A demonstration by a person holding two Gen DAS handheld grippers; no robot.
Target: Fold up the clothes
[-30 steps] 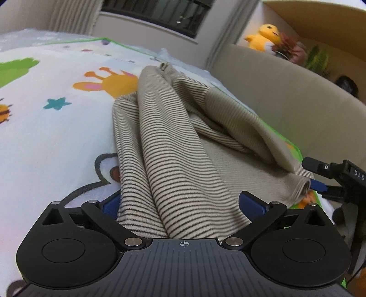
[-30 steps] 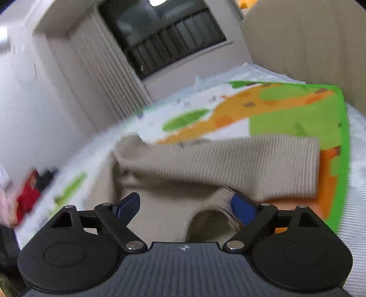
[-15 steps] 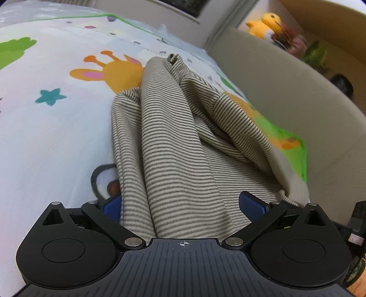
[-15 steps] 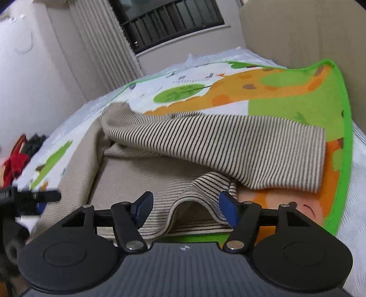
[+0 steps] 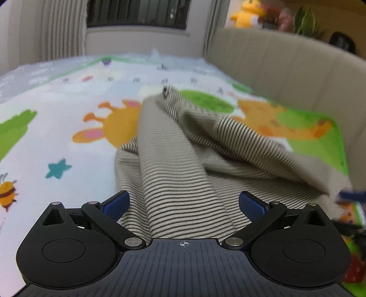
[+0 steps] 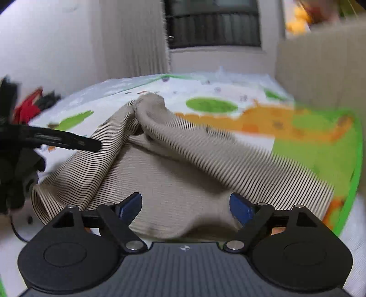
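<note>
A beige black-striped garment [image 5: 178, 173] lies partly folded on a colourful cartoon play mat [image 5: 68, 118]. It also shows in the right wrist view [image 6: 173, 160], with both sleeves laid over the body. My left gripper [image 5: 184, 203] is open, its blue fingers either side of the near hem. My right gripper [image 6: 185, 205] is open over the near edge of the garment. The left gripper shows as a dark blurred shape [image 6: 20, 146] at the left of the right wrist view.
A beige padded headboard [image 5: 286, 68] runs along the right side of the mat. A yellow plush toy [image 5: 244, 13] sits on the ledge behind it. Red and dark clothes [image 6: 29, 105] lie at the far left. A window with curtains [image 5: 137, 13] is behind.
Both grippers have tilted up and swung, so the window and wall now show. The right gripper's fingers have spread wider than half a second ago. The garment lies much the same.
</note>
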